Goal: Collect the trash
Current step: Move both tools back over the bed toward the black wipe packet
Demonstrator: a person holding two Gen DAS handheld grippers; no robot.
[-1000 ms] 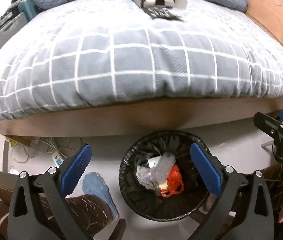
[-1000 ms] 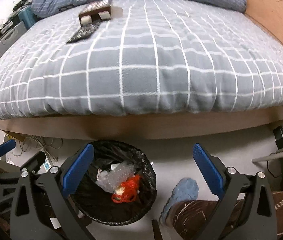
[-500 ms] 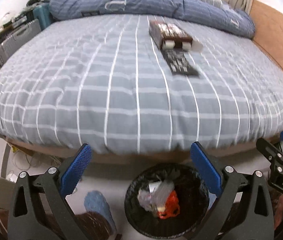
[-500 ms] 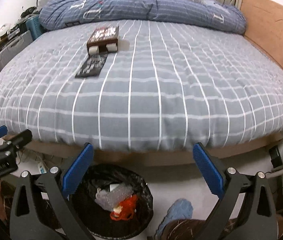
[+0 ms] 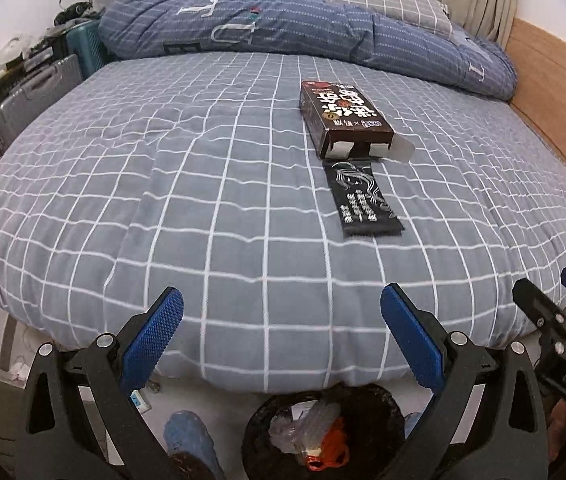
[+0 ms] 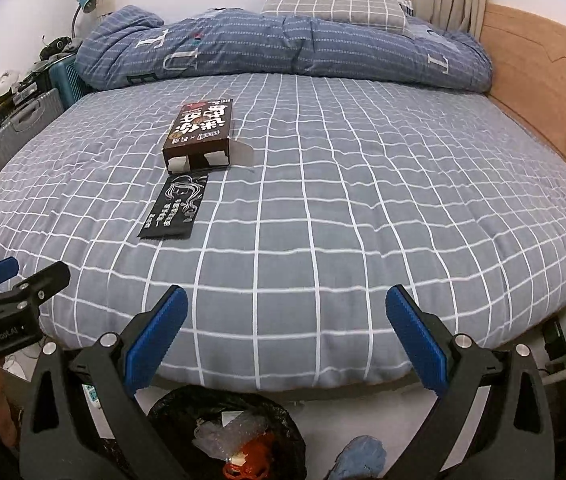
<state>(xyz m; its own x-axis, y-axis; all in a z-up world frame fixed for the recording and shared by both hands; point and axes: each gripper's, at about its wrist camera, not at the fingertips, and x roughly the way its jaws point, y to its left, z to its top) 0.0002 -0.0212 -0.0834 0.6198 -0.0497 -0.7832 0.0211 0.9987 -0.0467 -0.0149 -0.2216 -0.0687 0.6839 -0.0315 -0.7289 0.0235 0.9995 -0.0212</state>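
I hold both tools over the foot edge of the bed with the grey cover checked in white lines (image 5: 211, 216). My left gripper (image 5: 281, 336) has its two blue-padded fingers wide apart with nothing between them, and my right gripper (image 6: 287, 330) is the same — spread and empty.

On the bed cover lies a dark brown cardboard box with white printed characters (image 5: 343, 118), its end flap open toward me. Just in front of this box, almost touching its open end, lies a flat black packet with white line drawing and text (image 5: 365, 204). Both are well away from my fingers, further up the bed; in the left view they are to the right of centre, in the right view to the left.

Below the foot edge of the bed, on the floor, stands a round bin with black plastic liner (image 6: 187, 400). Inside it I see crumpled clear plastic (image 6: 239, 428) and something orange (image 6: 259, 450). Behind the box, at the head of the bed, a blue striped quilt (image 6: 283, 44) is bunched.
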